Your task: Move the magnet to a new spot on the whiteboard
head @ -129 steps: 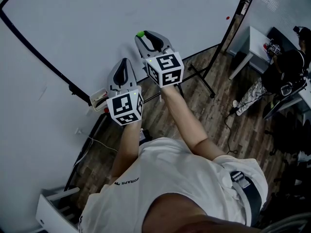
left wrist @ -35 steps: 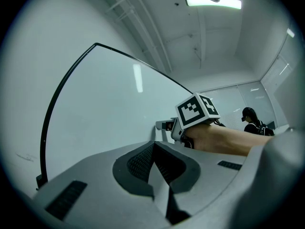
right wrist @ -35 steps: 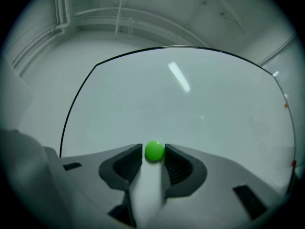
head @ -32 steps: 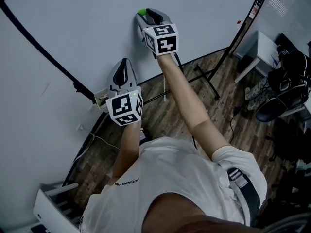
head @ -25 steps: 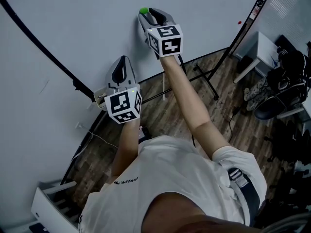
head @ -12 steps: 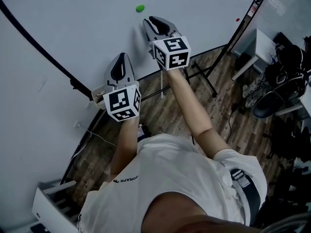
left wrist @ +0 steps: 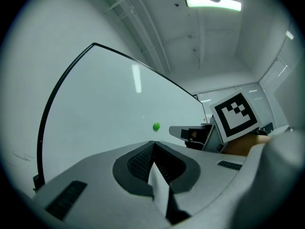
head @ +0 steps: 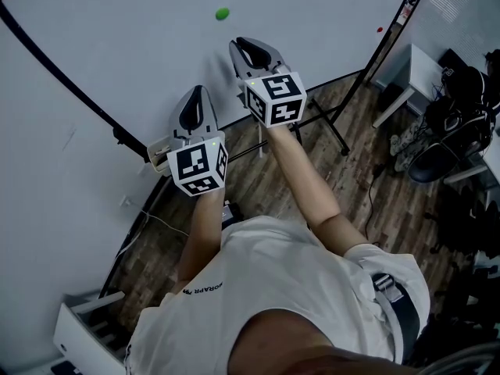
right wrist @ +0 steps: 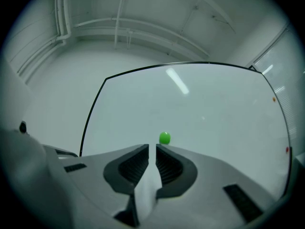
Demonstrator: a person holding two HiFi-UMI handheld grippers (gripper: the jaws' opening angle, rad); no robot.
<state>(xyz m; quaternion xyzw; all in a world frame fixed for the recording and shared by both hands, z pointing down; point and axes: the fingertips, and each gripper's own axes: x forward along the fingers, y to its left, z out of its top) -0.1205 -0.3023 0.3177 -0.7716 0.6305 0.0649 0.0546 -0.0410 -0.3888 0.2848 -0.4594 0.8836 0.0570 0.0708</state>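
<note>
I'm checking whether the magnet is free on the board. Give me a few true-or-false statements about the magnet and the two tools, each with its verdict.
1. The green magnet sits on the whiteboard. True.
2. The right tool grips the magnet. False: its jaws are closing with nothing between them, and the magnet is on the board, apart from the tool.
3. The left tool has its jaws together and holds nothing. True.
4. The left tool touches the magnet. False: it is held well away from the magnet, nearer the board's lower edge.
</note>
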